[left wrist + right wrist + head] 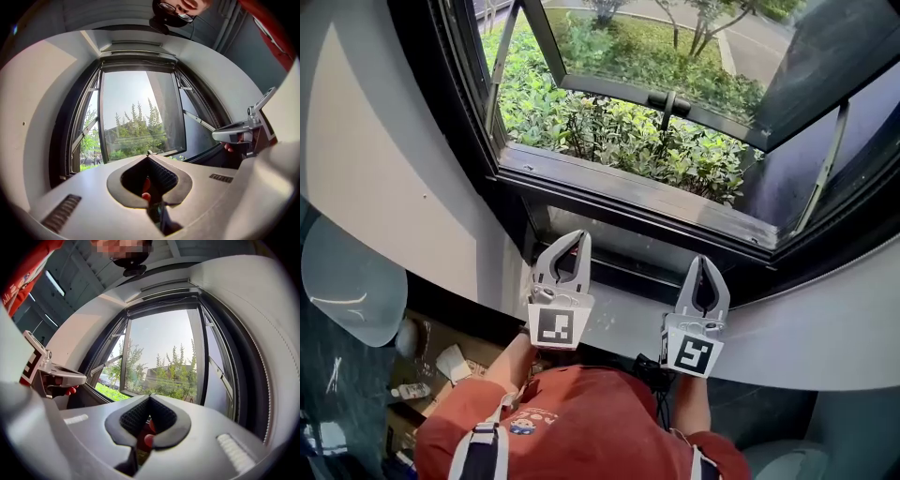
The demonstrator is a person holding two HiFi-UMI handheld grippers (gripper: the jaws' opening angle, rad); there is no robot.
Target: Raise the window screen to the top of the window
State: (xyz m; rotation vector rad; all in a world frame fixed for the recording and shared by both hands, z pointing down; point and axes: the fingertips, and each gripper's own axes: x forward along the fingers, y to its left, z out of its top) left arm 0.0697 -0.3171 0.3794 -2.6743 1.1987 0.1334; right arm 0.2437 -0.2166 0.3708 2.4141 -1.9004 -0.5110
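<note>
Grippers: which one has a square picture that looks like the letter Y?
The right gripper, nearer the head view's right edge. Its black-and-white square shows a Y shape; the left gripper's square shows a boxy pattern instead.

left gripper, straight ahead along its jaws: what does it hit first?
Likely the swung-out window sash, low on its pane; nothing shows between it and the left gripper. Depth is unclear.

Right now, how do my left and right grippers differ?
The left gripper sits toward the left end of the window frame, the right gripper toward its right end. The left gripper's marker cube shows a different pattern from the right gripper's marker cube. Both have jaws shut on nothing and point at the window.
</note>
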